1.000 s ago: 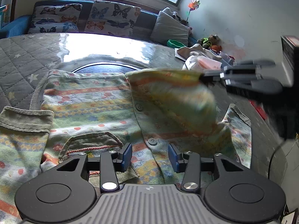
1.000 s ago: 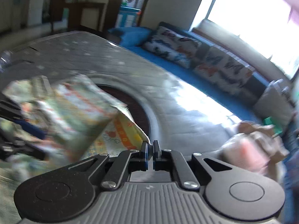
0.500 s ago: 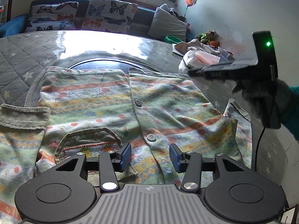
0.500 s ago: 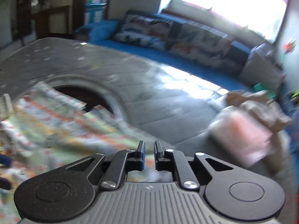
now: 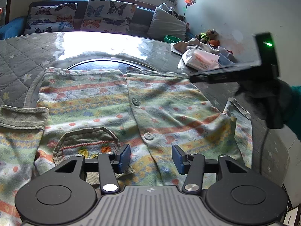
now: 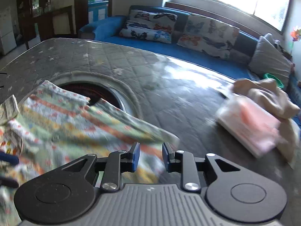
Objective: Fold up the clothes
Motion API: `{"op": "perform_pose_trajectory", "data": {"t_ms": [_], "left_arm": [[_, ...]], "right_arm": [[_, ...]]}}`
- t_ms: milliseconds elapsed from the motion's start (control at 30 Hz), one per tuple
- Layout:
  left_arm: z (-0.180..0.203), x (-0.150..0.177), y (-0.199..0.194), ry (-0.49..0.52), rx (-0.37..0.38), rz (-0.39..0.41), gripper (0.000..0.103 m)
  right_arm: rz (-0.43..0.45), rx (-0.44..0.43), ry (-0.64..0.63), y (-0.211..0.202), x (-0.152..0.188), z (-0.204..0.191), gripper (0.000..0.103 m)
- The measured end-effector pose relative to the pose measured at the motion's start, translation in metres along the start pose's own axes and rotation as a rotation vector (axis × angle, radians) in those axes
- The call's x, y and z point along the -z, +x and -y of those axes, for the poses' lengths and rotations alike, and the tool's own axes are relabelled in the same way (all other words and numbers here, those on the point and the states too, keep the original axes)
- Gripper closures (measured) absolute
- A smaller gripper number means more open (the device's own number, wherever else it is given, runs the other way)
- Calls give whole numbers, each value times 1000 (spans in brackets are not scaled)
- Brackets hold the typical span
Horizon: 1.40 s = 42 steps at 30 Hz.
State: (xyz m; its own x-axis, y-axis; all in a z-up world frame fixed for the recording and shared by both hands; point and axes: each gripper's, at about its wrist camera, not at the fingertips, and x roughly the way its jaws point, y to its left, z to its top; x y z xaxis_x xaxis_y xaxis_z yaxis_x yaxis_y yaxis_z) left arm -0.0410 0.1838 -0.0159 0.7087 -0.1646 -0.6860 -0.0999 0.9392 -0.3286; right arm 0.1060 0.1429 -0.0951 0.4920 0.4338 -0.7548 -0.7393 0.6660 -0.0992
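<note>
The stripy shirt lies flat; our left gripper and right gripper hang above it, wide apart, holding nothing.

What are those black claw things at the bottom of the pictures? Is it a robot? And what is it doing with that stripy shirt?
It is not a robot. A person holds one grabbing tool in each hand, and each tool carries a camera looking out along its two fingers. One picture comes from the left tool, the other from the right tool. Both tools are open and hold nothing.

The stripy shirt is a small buttoned top, lying spread out flat on a grey quilted table cover. The job is to fold it. Beside it sits a pack of tissues with some beige cloth behind. In the left picture you can see the right tool from the side, hovering over the shirt's far corner.
</note>
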Motion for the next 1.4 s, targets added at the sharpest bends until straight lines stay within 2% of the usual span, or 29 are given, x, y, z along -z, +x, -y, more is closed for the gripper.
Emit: {"op": "perform_pose_trajectory", "data": {"t_ms": [67,200,367,533,767,833,867,900,967,1000,1100,1233,1333,1367,1400], "left_arm": [[5,2,-2,7,12,3,51],[21,6,-8,40,48,9,51],[44,16,-12,86,92,-6,51],[66,28,-11,132,113,-37,51],[87,38,-14,177,110,-59,51],[92,39,-12,187,104,-66,51],[93,39,-10,190,101,-70,51],[95,39,-8,193,98,-75,51],[99,40,-5,201,95,-83,51],[100,41,-3,207,97,-88,51],[104,42,2,223,102,-101,51],[107,43,6,242,112,-108,50],[108,42,8,255,122,-113,49],[109,42,8,260,126,-116,49],[109,42,8,264,129,-118,49]], "right_arm": [[3,43,27,-18,16,16,65],[-33,141,135,-44,61,57,65],[-63,216,257,-69,115,96,62],[-34,204,332,-74,140,107,57],[9,203,343,-77,146,112,53],[14,182,358,-75,148,113,55],[22,172,362,-76,151,113,62],[25,164,362,-77,151,112,79],[19,181,350,-82,152,107,92],[15,197,338,-85,152,103,95],[13,263,316,-101,161,94,95],[21,349,353,-126,182,88,94],[2,375,399,-131,201,90,91],[11,385,425,-134,208,94,79],[20,394,450,-136,214,97,72]]}}
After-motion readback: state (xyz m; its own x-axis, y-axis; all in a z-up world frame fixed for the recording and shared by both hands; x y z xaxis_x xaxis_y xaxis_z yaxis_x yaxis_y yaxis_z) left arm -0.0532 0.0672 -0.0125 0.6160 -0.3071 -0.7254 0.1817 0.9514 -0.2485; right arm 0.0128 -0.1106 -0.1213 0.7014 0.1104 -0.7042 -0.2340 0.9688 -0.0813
